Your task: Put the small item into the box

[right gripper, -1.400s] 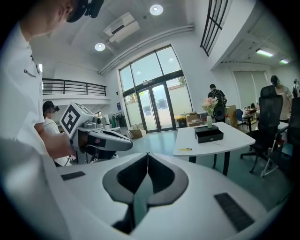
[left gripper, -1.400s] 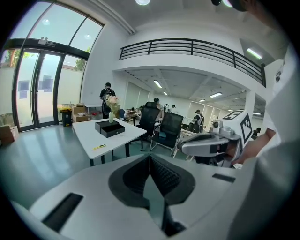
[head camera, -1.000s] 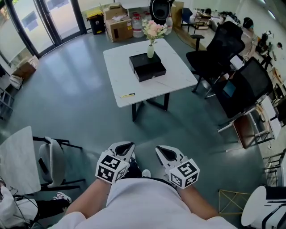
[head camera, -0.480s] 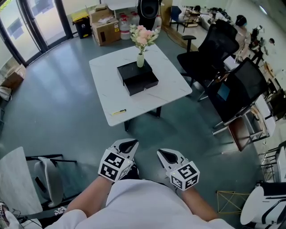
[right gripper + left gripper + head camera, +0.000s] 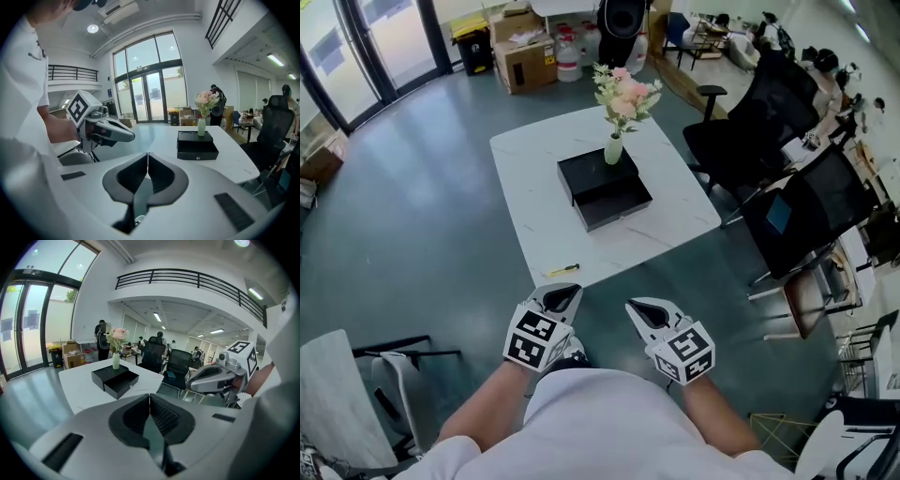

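Note:
A white table (image 5: 525, 197) stands ahead of me. On it sits a black box (image 5: 605, 187) with its drawer pulled open toward me, and a vase of pink flowers (image 5: 615, 145) stands on the box's top. A small yellow item (image 5: 563, 270) lies near the table's front edge. My left gripper (image 5: 563, 294) and right gripper (image 5: 647, 310) are held side by side over the floor just short of that edge, both shut with nothing between the jaws. The box also shows in the left gripper view (image 5: 115, 380) and the right gripper view (image 5: 197, 144).
Black office chairs (image 5: 750, 122) stand to the right of the table. A cardboard box (image 5: 523, 58) and a bin sit at the back by the glass doors. A white chair (image 5: 342, 394) is at my lower left.
Both grippers have moved forward toward the table, which now lies closer in the head view. The yellow item is now just ahead of the left gripper. Both stay shut.

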{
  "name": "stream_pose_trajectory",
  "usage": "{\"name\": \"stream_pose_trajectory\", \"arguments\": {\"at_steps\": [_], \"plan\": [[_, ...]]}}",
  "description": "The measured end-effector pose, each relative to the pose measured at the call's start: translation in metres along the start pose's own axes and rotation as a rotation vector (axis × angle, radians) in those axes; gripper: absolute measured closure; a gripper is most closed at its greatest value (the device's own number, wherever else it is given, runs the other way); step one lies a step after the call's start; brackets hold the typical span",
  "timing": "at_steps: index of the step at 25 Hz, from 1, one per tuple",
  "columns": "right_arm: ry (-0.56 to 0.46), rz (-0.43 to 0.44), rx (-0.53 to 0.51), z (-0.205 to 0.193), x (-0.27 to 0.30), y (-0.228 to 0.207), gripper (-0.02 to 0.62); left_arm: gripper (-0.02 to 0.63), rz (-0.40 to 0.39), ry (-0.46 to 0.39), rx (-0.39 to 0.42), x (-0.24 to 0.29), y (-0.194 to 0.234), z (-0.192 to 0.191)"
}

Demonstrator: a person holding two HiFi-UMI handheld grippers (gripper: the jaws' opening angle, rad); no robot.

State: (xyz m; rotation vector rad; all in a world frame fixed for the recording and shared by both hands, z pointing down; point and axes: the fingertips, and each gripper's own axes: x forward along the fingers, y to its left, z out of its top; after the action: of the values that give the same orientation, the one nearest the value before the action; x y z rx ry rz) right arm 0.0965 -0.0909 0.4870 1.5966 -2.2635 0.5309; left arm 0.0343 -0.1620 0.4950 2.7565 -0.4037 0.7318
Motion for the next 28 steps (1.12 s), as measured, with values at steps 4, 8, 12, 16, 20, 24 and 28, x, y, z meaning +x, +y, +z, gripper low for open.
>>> {"name": "stream_pose_trajectory", "arguments": {"at_steps": [4,8,12,16,20,24,28], "plan": [[0.049,0.051,-0.020,0.012,0.049,-0.001,0.578,0.589,0.025,0.008,-0.023,-0.002,0.041,0.000],[0.122,0.102,-0.085,0.004,0.101,0.000,0.578,0.589,0.069,0.017,-0.055,-0.004,0.079,-0.010],[0.196,0.133,-0.186,-0.016,0.147,0.001,0.578,0.589,0.117,0.040,-0.111,-0.011,0.106,-0.032],[0.316,0.168,-0.315,-0.047,0.194,-0.002,0.577,0.589,0.157,0.056,-0.157,-0.016,0.120,-0.051],[0.418,0.195,-0.418,-0.073,0.232,-0.016,0.577,0.589,0.203,0.061,-0.192,-0.018,0.129,-0.063],[0.500,0.273,-0.485,-0.096,0.256,-0.024,0.575,0.589,0.281,0.105,-0.255,-0.018,0.140,-0.086],[0.563,0.374,-0.560,-0.114,0.270,-0.025,0.544,0.589,0.347,0.104,-0.347,-0.017,0.143,-0.094]]}}
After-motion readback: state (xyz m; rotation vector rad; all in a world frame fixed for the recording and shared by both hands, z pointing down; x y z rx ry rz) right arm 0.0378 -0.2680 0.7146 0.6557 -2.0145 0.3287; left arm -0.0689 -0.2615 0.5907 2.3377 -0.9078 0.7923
